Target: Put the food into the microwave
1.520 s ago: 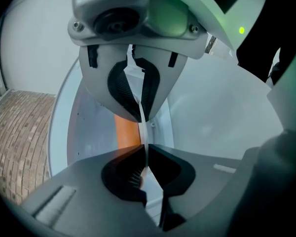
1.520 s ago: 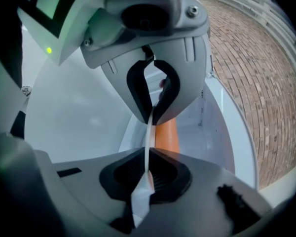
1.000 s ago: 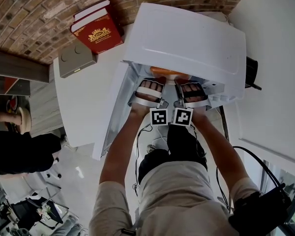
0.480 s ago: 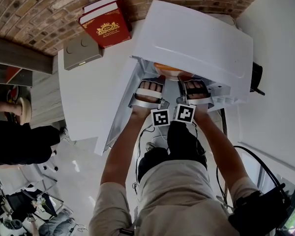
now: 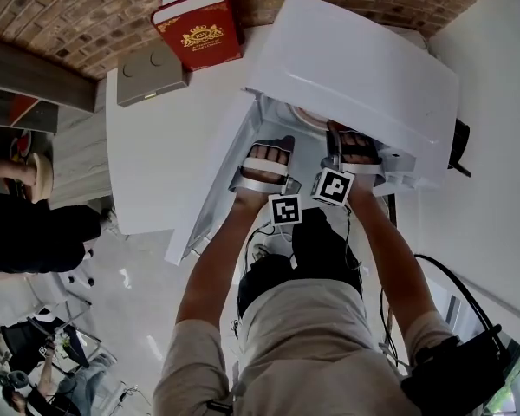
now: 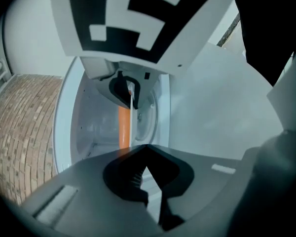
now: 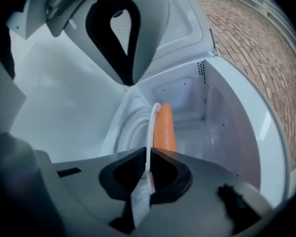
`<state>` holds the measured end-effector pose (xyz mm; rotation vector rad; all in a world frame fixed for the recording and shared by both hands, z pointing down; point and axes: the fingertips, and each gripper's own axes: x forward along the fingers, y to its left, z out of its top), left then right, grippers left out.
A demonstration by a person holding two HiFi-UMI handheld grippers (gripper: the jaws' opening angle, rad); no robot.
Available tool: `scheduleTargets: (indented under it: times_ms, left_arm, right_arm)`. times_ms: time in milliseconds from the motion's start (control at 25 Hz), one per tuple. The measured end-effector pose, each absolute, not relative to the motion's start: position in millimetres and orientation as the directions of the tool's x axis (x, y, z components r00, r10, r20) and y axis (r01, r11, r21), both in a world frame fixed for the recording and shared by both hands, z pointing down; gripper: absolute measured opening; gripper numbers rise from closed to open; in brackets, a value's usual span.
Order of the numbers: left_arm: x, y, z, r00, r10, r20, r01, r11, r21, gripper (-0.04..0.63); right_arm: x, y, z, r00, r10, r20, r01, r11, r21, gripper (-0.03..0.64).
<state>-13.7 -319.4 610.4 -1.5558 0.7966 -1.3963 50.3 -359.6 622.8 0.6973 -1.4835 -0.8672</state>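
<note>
My left gripper (image 6: 145,147) hovers at the mouth of the white microwave (image 5: 355,68), jaws together on nothing, keeping clear, I'd guess. At twelve o'clock from me the right gripper (image 7: 147,154) is clamped on the rim of the thin white plate (image 7: 150,132), carrying the orange food (image 7: 164,130) (a carrot, maybe) inside the cavity. I can't tell if it has touched down. White tabletop (image 5: 156,146) underneath. The red hardback book (image 5: 201,26) lies at ten o'clock of the microwave, against the brick wall (image 5: 69,16).
</note>
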Motion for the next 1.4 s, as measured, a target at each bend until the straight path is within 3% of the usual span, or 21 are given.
scheduleTargets:
  times_ms: [960,1400]
  left_arm:
    - [-15,-297,649,0.147,-0.845,0.514,0.049,-0.513,-0.857,0.008]
    - [-7,-271,663,0.151,-0.799,0.583,0.071,-0.579,-0.812,0.008]
  right_arm:
    - [52,-392,645,-0.036,-0.794,0.607,0.088,0.602,0.794,0.026]
    - [52,-392,658,0.014,-0.67,0.742,0.051,0.742,0.669,0.028]
